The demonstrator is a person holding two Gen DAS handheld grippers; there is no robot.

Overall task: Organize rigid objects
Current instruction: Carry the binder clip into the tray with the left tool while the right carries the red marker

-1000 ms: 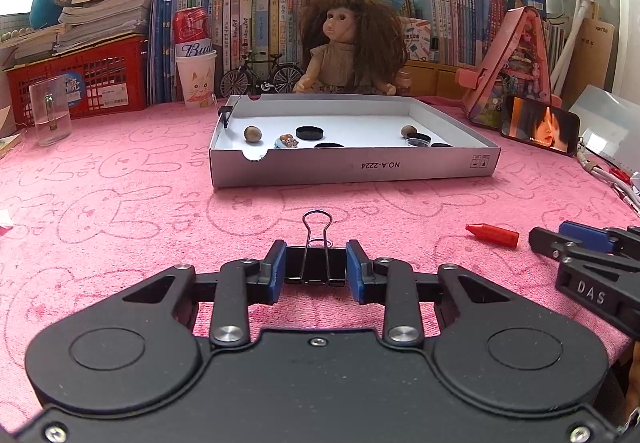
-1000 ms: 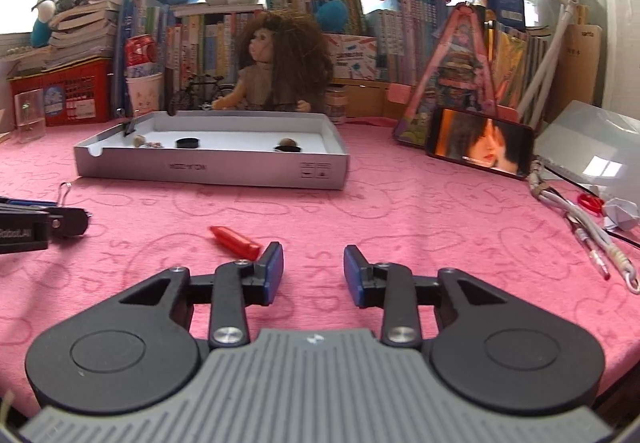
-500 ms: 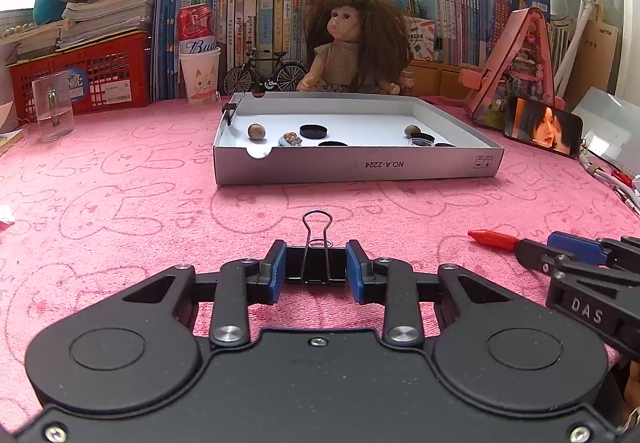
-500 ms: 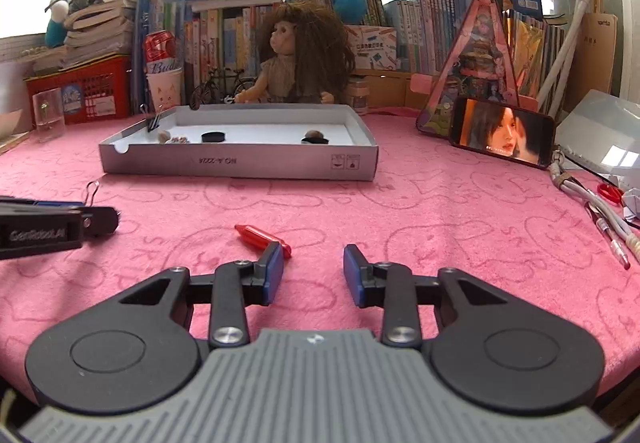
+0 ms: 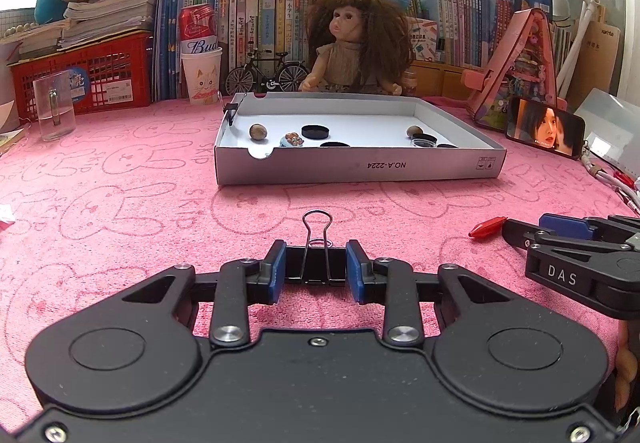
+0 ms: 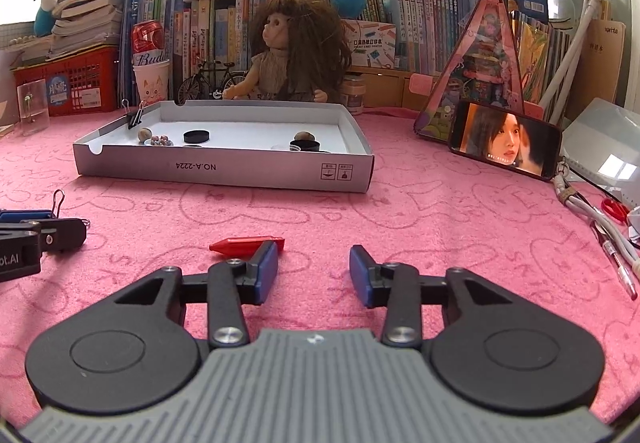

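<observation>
My left gripper (image 5: 316, 267) is shut on a black binder clip (image 5: 316, 263) just above the pink cloth, its wire handles pointing toward the box. A shallow white cardboard box (image 5: 356, 167) stands ahead, holding nuts, black round lids and a small beaded piece. A red crayon (image 6: 244, 245) lies on the cloth just beyond the left fingertip of my right gripper (image 6: 313, 271). The right gripper's jaws are opening, with nothing between them. The left wrist view shows the crayon (image 5: 486, 226) at the right, touching the tip of the right gripper (image 5: 560, 235).
A doll (image 5: 352, 43), a model bicycle, a paper cup and a can stand behind the box, before rows of books. A phone (image 6: 504, 143) leans at the right, with cables, pens and red scissors (image 6: 614, 209) beyond. A glass mug (image 5: 54, 109) stands far left.
The right gripper has moved forward and left toward the red crayon, and its jaws have widened. The left gripper has stayed still with the clip.
</observation>
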